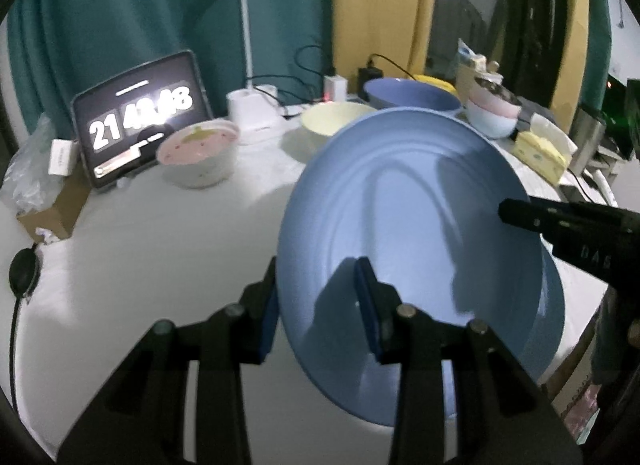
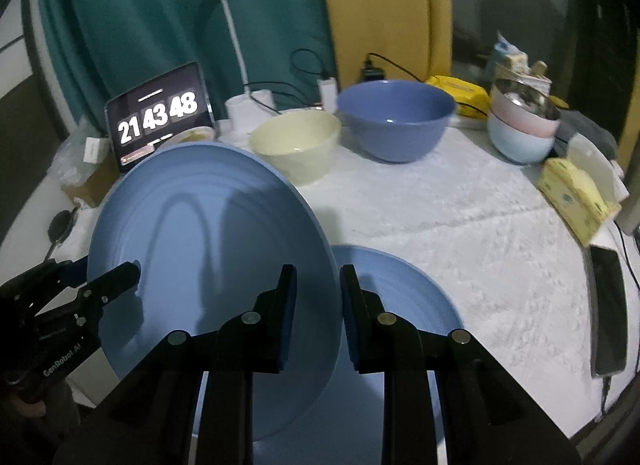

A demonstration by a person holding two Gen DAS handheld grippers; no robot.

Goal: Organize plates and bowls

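A large light-blue plate [image 1: 416,233] [image 2: 208,249] is held tilted above the table, gripped on opposite rims by both grippers. My left gripper [image 1: 318,305] is shut on its left rim; it also shows at the left of the right wrist view [image 2: 108,273]. My right gripper [image 2: 318,317] is shut on its right rim; its finger shows in the left wrist view [image 1: 560,221]. A second blue plate [image 2: 400,305] lies flat on the table under the held one. A blue bowl [image 2: 394,121], a cream bowl [image 2: 296,145], stacked pink and pale-blue bowls [image 2: 520,129] and a strawberry-pattern bowl [image 1: 198,155] stand at the back.
A tablet clock [image 2: 158,117] and a desk lamp [image 2: 236,45] stand at the back left with cables. A yellow tissue box [image 2: 576,193] and a phone [image 2: 608,305] lie at the right edge. A cardboard box [image 1: 56,205] sits at the left.
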